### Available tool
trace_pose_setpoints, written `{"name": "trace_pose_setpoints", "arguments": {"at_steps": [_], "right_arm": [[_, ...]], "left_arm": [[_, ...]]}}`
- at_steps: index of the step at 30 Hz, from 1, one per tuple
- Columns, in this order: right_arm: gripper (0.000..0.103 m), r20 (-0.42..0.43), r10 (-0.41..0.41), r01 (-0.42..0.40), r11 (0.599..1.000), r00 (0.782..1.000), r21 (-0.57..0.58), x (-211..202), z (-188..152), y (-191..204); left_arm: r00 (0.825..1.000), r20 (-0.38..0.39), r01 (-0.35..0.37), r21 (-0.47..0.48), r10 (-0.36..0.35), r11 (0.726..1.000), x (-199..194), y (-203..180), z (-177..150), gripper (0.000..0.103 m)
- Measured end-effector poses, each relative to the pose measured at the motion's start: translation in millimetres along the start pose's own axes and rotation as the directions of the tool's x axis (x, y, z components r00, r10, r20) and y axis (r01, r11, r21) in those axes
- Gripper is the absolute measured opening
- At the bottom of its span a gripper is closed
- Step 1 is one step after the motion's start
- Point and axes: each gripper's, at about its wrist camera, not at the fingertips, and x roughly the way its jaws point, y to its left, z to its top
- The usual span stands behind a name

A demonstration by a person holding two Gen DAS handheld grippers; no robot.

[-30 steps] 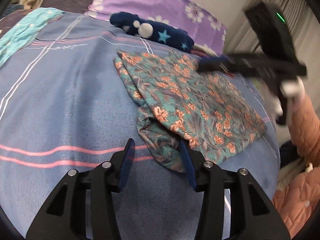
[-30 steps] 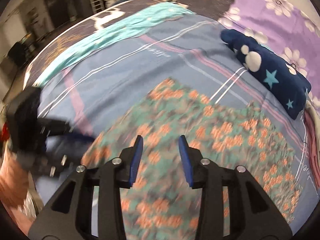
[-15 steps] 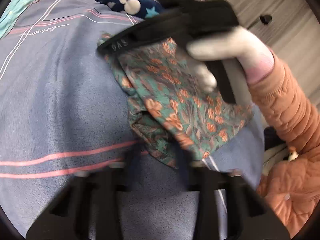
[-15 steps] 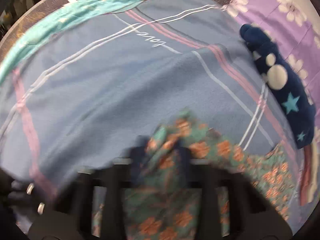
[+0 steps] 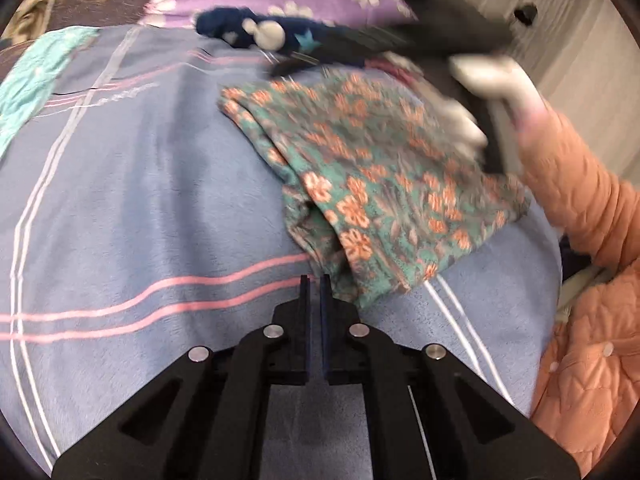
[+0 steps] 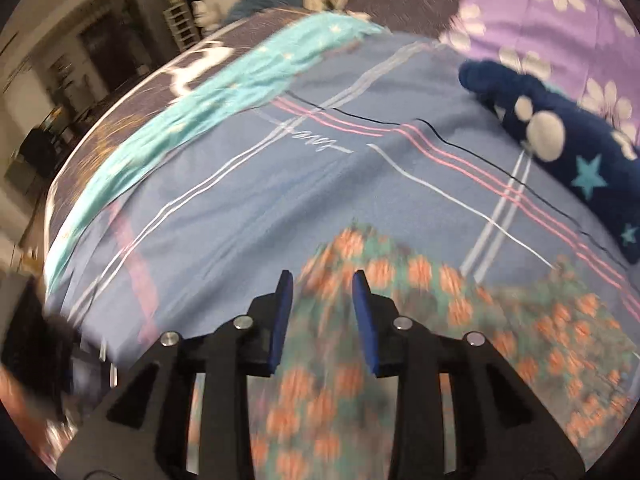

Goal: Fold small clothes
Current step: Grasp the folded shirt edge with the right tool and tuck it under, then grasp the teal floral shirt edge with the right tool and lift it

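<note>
A folded floral garment (image 5: 384,184) lies on a blue striped bedsheet (image 5: 140,208). The left gripper (image 5: 315,280), jaws together on nothing, sits just beside the garment's near edge. Only the left view shows a white-gloved hand (image 5: 492,80) and orange sleeve (image 5: 576,184); only the right view shows the right gripper (image 6: 322,280), jaws opening, cloth between but untouched.

Left black tongs (image 5: 315,280) pressed together, empty, beside the floral teal garment (image 5: 384,200); right black tongs (image 6: 322,278) opening above it.
</note>
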Motion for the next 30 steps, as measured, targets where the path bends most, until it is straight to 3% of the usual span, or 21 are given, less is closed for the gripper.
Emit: {"name": "trace_pose_setpoints", "arguments": {"at_steps": [4,7,9,10,13,15,16,19,21,22,23,25,28,30], "right_arm": [[0.041,0.01,0.012,-0.01,0.984,1.0,-0.18,-41.0,-61.7,42.7],[0.042,-0.003,0.014,-0.015,0.94,1.0,-0.341,-46.3,-111.4,92.7],[0.043,0.033,-0.064,0.072,0.868,0.997,-0.491,-38.3,-137.6,126.8],[0.043,0.073,-0.147,0.162,0.802,0.986,-0.575,-26.9,-148.9,143.8],[0.043,0.179,-0.321,0.354,0.653,0.93,-0.669,4.6,-162.5,163.2],[0.018,0.263,-0.361,0.436,0.578,0.895,-0.69,19.3,-163.0,179.1],[0.005,0.265,-0.37,0.441,0.559,0.891,-0.702,25.6,-163.0,185.0],[0.006,0.302,-0.345,0.453,0.56,0.889,-0.694,22.0,-165.1,194.3],[0.01,0.324,-0.28,0.428,0.609,0.904,-0.668,4.1,-165.5,185.7],[0.019,0.356,-0.233,0.421,0.607,0.905,-0.674,-8.1,-171.4,185.4],[0.039,0.384,-0.202,0.425,0.59,0.901,-0.686,-18.7,-178.1,188.2],[0.056,0.433,-0.185,0.457,0.555,0.882,-0.695,-30.7,-190.3,193.0],[0.055,0.367,-0.242,0.437,0.576,0.898,-0.691,-31.3,-196.7,188.4],[0.054,0.318,-0.317,0.447,0.581,0.894,-0.68,-20.4,-195.0,183.3]], "left_arm": [[0.992,0.114,-0.051,-0.078,0.06,0.996,-24.4,10.4,1.9,0.011],[0.978,0.183,-0.07,-0.159,0.099,0.985,-37.6,24.7,3.4,0.013],[0.969,0.218,-0.066,-0.209,0.112,0.976,-43.9,30.5,3.7,0.013],[0.964,0.236,-0.064,-0.232,0.12,0.971,-46.7,32.1,4.1,0.013],[0.955,0.264,-0.069,-0.246,0.135,0.967,-52.1,27.2,2.4,0.014],[0.952,0.27,-0.077,-0.247,0.145,0.966,-55.8,25.2,-0.7,0.022],[0.95,0.273,-0.083,-0.256,0.154,0.963,-58.2,26.7,-2.9,0.023],[0.947,0.277,-0.078,-0.302,0.166,0.95,-60.8,38.2,-7.2,0.024],[0.949,0.271,-0.071,-0.317,0.162,0.946,-57.0,44.0,-6.5,0.024],[0.952,0.262,-0.066,-0.32,0.156,0.945,-52.6,46.6,-3.8,0.024],[0.955,0.256,-0.059,-0.321,0.147,0.945,-49.0,47.7,-0.8,0.024],[0.962,0.25,-0.022,-0.318,0.106,0.948,-40.1,49.8,7.0,0.025],[0.973,0.229,0.041,-0.306,0.031,0.951,-18.8,49.6,20.2,0.031],[0.981,0.195,0.063,-0.294,-0.005,0.954,-3.0,47.7,29.6,0.035]]}}
